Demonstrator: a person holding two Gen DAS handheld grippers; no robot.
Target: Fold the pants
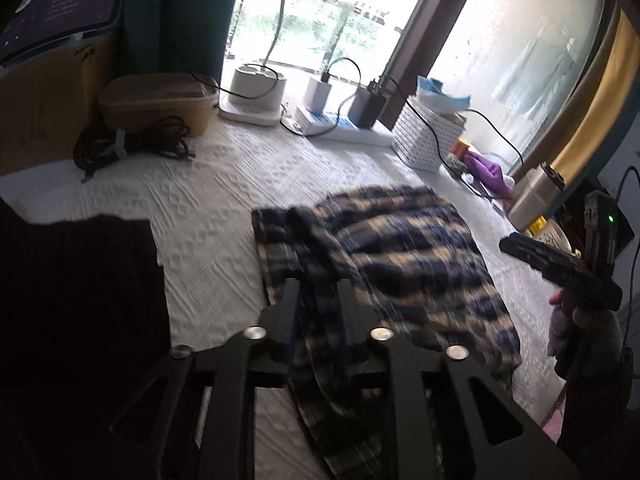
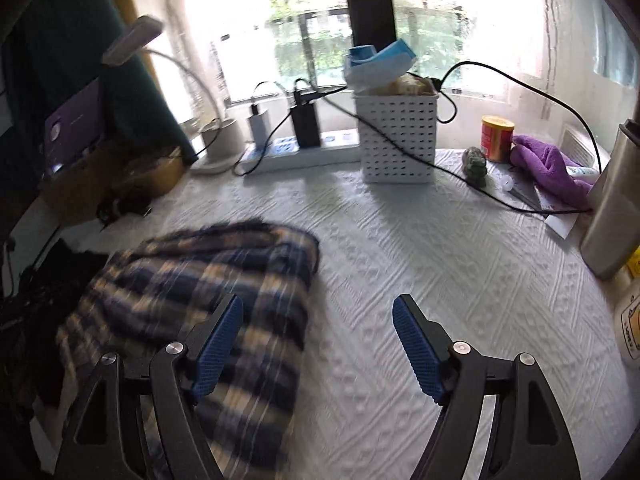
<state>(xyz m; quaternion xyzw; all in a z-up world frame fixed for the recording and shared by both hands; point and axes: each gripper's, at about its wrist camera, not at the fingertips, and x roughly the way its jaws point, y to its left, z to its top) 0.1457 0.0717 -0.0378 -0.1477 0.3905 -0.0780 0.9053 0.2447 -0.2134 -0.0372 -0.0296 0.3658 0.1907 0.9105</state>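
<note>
The plaid pants [image 1: 384, 256], navy, white and yellow, lie bunched on the white textured cloth [image 1: 224, 200]. My left gripper [image 1: 318, 292] is shut on a fold of the pants, which hangs down between its fingers. In the right wrist view the pants [image 2: 208, 288] lie at the lower left. My right gripper [image 2: 318, 316] is open and empty, its left blue pad [image 2: 218, 348] over the pants' right edge, its right pad over bare cloth. The right gripper also shows from the side in the left wrist view [image 1: 560, 268], to the right of the pants.
A dark garment [image 1: 80, 280] lies left of the pants. At the back stand a tan case [image 1: 156, 100], a coiled black cable [image 1: 132, 144], a lamp base [image 1: 256, 92], a power strip with chargers [image 2: 304, 148] and a white perforated basket [image 2: 398, 136]. A metal flask [image 2: 612, 208], purple cloth [image 2: 552, 168] and tin [image 2: 496, 138] sit right.
</note>
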